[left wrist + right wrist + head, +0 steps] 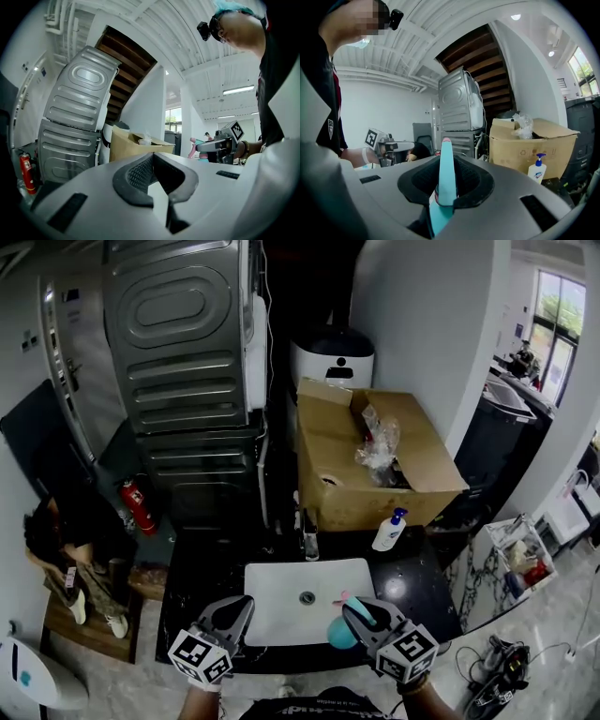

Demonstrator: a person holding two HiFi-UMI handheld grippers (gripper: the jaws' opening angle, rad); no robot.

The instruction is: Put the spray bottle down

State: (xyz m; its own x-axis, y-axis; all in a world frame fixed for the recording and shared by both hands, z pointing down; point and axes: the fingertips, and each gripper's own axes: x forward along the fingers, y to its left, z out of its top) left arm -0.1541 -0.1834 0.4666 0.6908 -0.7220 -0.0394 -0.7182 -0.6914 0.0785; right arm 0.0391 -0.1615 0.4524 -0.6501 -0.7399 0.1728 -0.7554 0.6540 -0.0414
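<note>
Right gripper point(445, 163): jaws clenched on the spray bottle point(442, 190), with its teal neck upright between the pads. In the head view, the bottle point(339, 635) sat at lower centre-right of the frame, over the front right corner of the white sink basin point(281, 615). Contact with the black counter point(422, 592) could not be judged.

Left gripper point(153, 161): jaws closed together, nothing between them, lower left of the basin.

Cardboard box point(328, 460) and pump bottle point(389, 531) stood behind the basin.
</note>
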